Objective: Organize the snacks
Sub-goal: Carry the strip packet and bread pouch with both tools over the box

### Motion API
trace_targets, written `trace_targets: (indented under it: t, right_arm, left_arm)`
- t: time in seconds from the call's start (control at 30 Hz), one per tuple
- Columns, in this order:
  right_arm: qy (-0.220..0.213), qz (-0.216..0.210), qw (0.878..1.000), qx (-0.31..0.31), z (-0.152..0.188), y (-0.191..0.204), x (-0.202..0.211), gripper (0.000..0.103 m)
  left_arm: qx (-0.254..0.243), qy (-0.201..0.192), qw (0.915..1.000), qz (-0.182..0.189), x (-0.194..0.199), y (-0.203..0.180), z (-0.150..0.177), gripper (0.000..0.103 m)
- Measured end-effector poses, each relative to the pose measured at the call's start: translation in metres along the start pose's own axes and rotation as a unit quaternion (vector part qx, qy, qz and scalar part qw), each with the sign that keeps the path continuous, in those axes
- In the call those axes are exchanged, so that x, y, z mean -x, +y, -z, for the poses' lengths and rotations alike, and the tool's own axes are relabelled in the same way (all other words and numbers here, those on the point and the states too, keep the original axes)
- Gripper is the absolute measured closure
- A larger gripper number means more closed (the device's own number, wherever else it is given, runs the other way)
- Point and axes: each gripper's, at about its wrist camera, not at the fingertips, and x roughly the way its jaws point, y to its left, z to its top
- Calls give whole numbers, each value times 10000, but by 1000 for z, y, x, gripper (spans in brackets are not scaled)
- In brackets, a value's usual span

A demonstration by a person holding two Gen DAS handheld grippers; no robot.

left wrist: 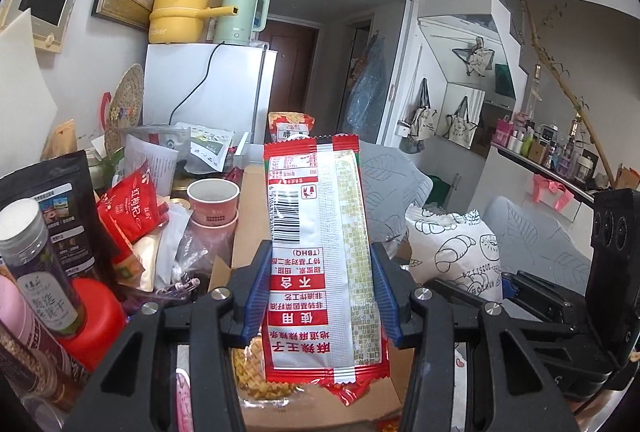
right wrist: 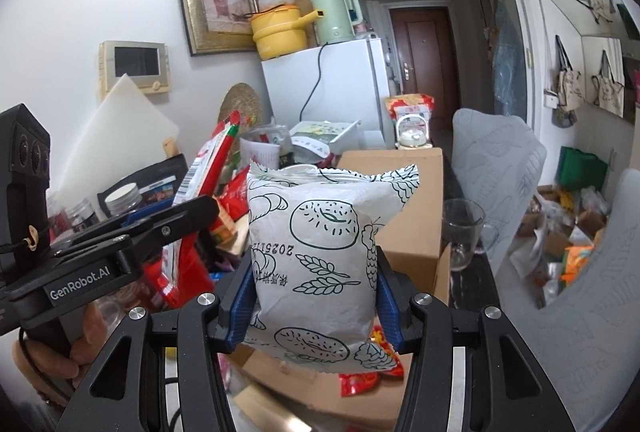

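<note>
My left gripper [left wrist: 320, 292] is shut on a long red and silver snack packet [left wrist: 316, 232], held upright with its barcode side facing the camera, above an open cardboard box [left wrist: 256, 191]. The right gripper [right wrist: 316, 296] is shut on a puffy white bag printed with bread drawings [right wrist: 320, 252], also upright over the cardboard box [right wrist: 412, 191]. In the left wrist view the white bag [left wrist: 456, 252] shows to the right. In the right wrist view the left gripper [right wrist: 176, 216] and its red packet [right wrist: 216, 155] appear on the left, with a hand [right wrist: 60, 348] on the handle.
Crowding the left are jars [left wrist: 36, 268], a dark pouch [left wrist: 60, 199], red packets [left wrist: 128, 207] and paper cups [left wrist: 212, 203]. A white fridge [right wrist: 324, 87] with a yellow pot and green kettle stands behind. A glass mug [right wrist: 464, 232] sits right of the box, beside a grey chair [right wrist: 496, 159].
</note>
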Motion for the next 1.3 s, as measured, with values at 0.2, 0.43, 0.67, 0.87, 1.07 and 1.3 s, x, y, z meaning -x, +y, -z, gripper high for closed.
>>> trace_targets:
  t: [0.2,0.43,0.67,0.87,1.07,1.3]
  right_arm:
    - [69,62,10000,22,-7,-4,-29,51]
    - [272,79,9996,-46,-5,-11,-61,51]
    - [572,158,9981,-139,7,-22,-88,51]
    - [854,425,9954,-114,20,-29,-107,51]
    - [1100,451,9927,-218,27,-35,-119,51]
    - [1313,570,9894,-222,34,-38,-131,51]
  left_arm:
    - [62,122,9997,-205,-33,12,1,56]
    - [53,456,9982,-384,-68,22,13,56]
    - [-25,703,9961,-536,-90,28,24,56]
    - [-80,873,9940,-657,-104,31,36,56]
    - [-105,1115,9918,-614,-117,31,43,56]
    - [-140,1478,9862,-735,-136,33,56,56]
